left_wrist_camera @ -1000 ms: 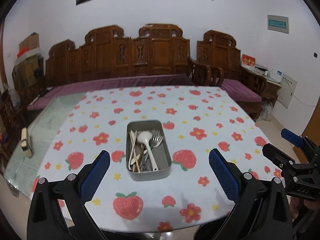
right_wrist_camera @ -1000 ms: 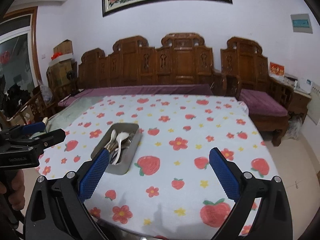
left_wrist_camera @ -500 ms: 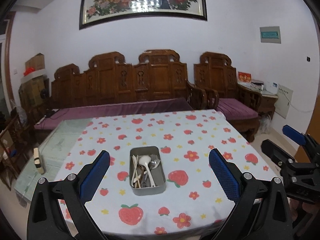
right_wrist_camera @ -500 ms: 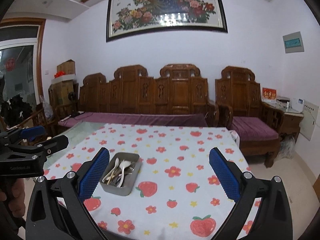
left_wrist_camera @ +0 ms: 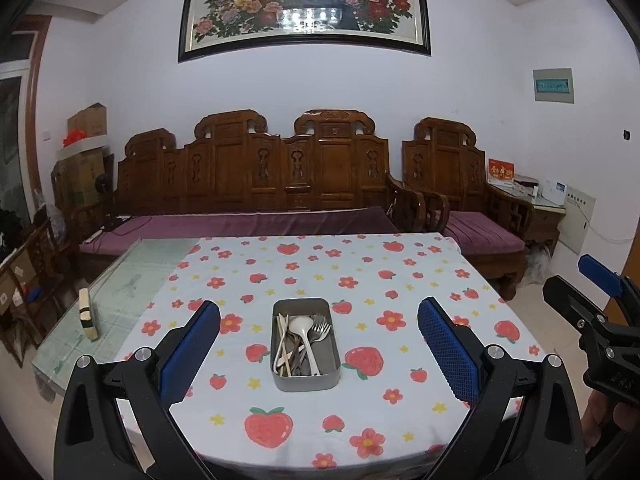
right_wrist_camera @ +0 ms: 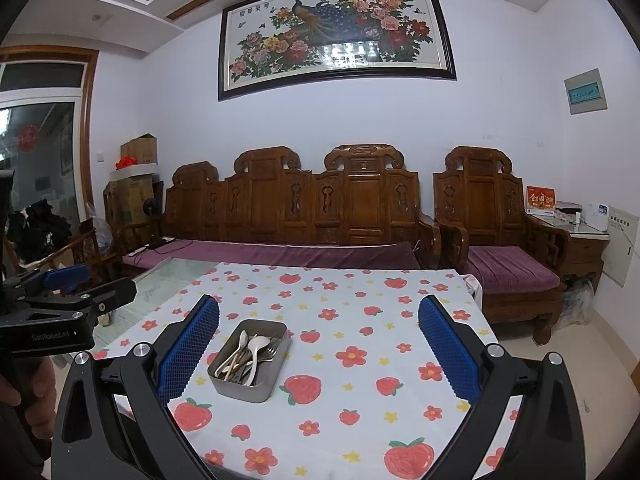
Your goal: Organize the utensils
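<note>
While both tools hang in the air at the near edge of the worktop (left_wrist_camera: 400, 256), a metal tin (left_wrist_camera: 306, 378) sits near the centre of the strawberry-print cloth (left_wrist_camera: 360, 400), holding a loose heap of utensils: a white spoon (left_wrist_camera: 302, 326), metal forks (left_wrist_camera: 322, 326) w/ tines toward the far end, and pale flat sticks (left_wrist_camera: 282, 340) along the tin's left wall. Left gripper (left_wrist_camera: 318, 354) is spread wide, blue pads (left_wrist_camera: 192, 350) well apart w/ nothing between them; the tin lies ahead, centred between the fingers and not touched. Right gripper (right_wrist_camera: 318, 354) is likewise wide open and empty; from its wrist view the tin (right_wrist_camera: 250, 360) lies ahead and to the left, closer to the left-side pad (right_wrist_camera: 188, 350). Each tool shows at the edge of the other's view, gripped by a hand (right_wrist_camera: 28, 396). Bare glass (left_wrist_camera: 132, 280) extends left of the cloth, w/ a small block (left_wrist_camera: 88, 316) standing on it. Bkgd: carved wooden bench (left_wrist_camera: 256, 176) w/ purple cushion, matching armchair (left_wrist_camera: 460, 184) at right, framed peacock-and-peony picture (left_wrist_camera: 306, 4) on the wall.
</note>
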The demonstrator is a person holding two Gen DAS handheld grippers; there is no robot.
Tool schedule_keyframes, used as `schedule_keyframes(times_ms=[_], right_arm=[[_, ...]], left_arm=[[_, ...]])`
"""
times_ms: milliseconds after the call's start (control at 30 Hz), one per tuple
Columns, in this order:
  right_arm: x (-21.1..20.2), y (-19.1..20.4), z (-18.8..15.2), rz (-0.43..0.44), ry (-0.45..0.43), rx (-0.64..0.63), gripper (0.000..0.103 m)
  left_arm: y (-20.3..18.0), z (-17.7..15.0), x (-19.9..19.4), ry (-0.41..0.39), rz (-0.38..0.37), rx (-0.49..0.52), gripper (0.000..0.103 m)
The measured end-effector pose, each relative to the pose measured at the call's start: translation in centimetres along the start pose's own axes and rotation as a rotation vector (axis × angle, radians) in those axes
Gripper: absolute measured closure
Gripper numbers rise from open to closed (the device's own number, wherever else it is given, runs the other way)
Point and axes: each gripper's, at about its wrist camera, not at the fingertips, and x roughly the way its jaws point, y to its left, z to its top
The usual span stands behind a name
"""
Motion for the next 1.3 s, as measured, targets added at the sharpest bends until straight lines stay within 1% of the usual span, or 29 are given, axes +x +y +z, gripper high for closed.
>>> schedule_keyframes(times_ms=[600, 967, 1300], right_arm=[[0.4, -0.4, -0.2, -0.020, 0.007, 0.005, 0.003], [0.5, -0.4, -0.4, -0.023, 0.009, 0.007, 0.003], [0.5, -0.4, -0.4, -0.022, 0.008, 0.007, 0.003]], left_arm=[[-0.7, 0.3, -1.0, -0.018, -0.019, 0.013, 0.008], [-1.1, 0.2, -0.8, -0.017, -0.036, 0.010, 0.008], [-1.4, 0.2, -0.7, -0.024, -0.037, 0.015, 0.008]])
